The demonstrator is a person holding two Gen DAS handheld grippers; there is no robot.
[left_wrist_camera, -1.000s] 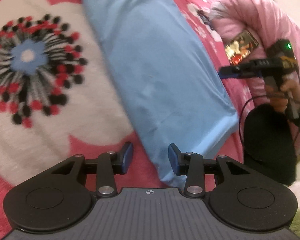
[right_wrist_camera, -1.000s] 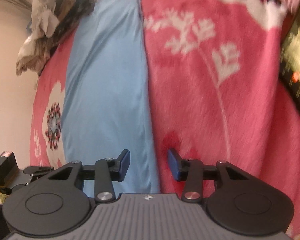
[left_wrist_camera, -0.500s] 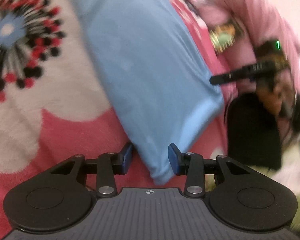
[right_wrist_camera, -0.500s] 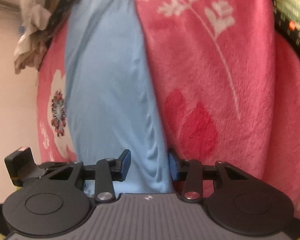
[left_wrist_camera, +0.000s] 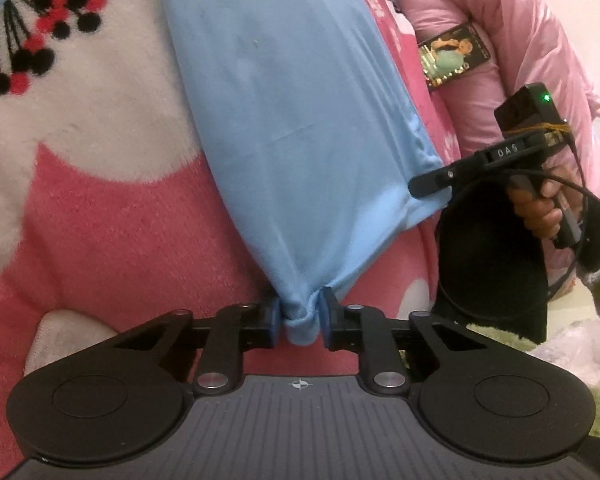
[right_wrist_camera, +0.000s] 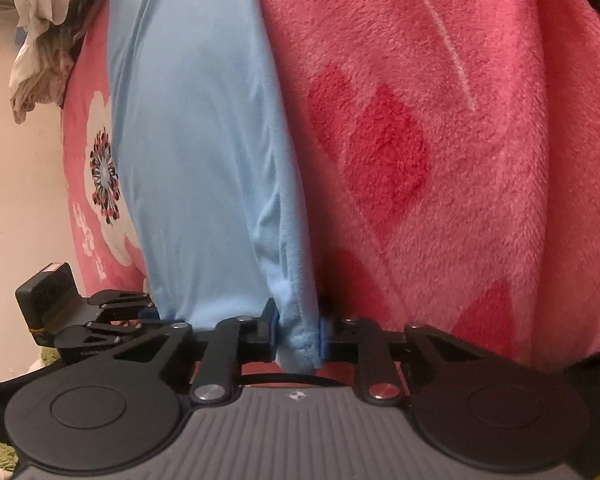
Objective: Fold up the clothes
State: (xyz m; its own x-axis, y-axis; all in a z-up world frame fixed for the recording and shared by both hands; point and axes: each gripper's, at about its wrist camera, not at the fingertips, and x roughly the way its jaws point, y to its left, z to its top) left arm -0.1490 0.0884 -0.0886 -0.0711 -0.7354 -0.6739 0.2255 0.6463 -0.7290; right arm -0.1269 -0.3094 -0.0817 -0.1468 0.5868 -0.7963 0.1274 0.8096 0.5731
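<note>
Mid-fold: blue garment lies as a long narrow strip on the pink floral blanket, near-end corners bunched between closing fingers of left gripper and right gripper; lengthwise fold left, blanket open ahead, pink jacket crowding right.

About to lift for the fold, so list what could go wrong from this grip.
1. Both the left gripper and right gripper are closing on only small bunched corners of the blue garment; either corner might slip out on lifting.
2. The fuzzy pink blanket lies right under the pads and may be pinched too.
</note>
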